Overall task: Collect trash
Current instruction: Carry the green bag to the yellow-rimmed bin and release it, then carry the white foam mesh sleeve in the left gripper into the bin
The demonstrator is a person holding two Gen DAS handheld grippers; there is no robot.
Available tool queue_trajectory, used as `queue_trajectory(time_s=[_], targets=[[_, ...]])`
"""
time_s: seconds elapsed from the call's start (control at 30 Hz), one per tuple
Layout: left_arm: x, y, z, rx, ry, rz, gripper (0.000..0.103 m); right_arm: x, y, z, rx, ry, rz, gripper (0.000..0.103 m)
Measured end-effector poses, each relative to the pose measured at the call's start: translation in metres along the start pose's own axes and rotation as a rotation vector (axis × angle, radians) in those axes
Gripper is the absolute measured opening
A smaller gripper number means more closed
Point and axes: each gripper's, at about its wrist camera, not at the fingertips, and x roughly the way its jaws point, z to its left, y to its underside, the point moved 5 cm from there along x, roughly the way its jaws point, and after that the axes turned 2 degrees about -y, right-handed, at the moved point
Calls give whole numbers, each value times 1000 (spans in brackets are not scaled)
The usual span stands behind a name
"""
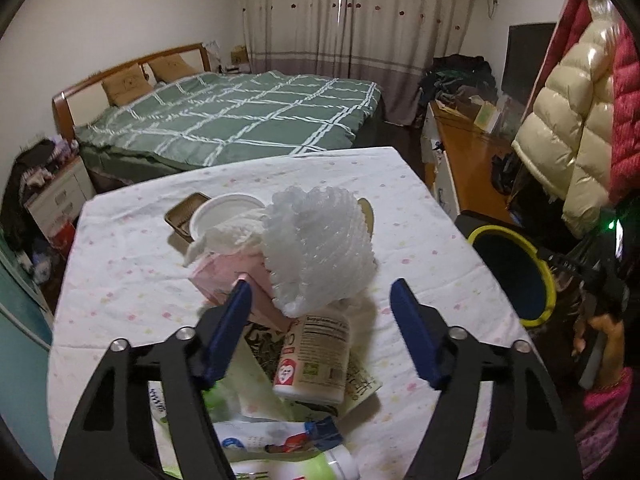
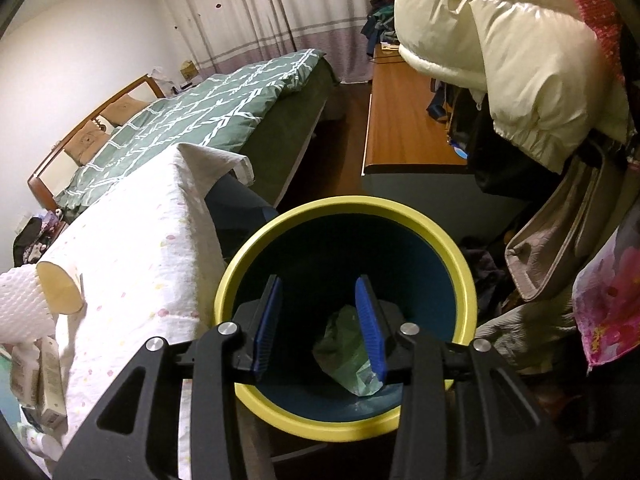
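- The left gripper [image 1: 320,312] hangs above the trash pile on the table [image 1: 132,272], jaws fairly wide, holding nothing; white foam netting [image 1: 320,244] and a white bottle [image 1: 314,356] lie between its fingers' lines.
- The right gripper [image 2: 318,322] is over the yellow-rimmed bin [image 2: 464,280], jaws partly open and empty; a green bag [image 2: 348,356] lies inside at the bottom.

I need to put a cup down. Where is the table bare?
Bare cloth lies left of the pink box, and right of the foam net toward the bin. The near middle is crowded with packets and a bottle.
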Motion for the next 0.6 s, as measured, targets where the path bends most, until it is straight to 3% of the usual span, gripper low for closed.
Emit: queue_trajectory(time_s=[0.17, 0.23, 0.33, 0.6], targets=[[1, -5, 1, -14, 7, -16, 55, -3, 1, 0, 2, -12, -5, 37], [3, -6, -1, -11, 0, -16, 35, -5, 3, 0, 2, -14, -6, 37], [3, -8, -6, 5, -3, -27, 17, -12, 4, -1, 1, -16, -19, 37], [-27, -20, -43, 99, 8, -121, 15, -42, 8, -13, 15, -19, -75, 37]])
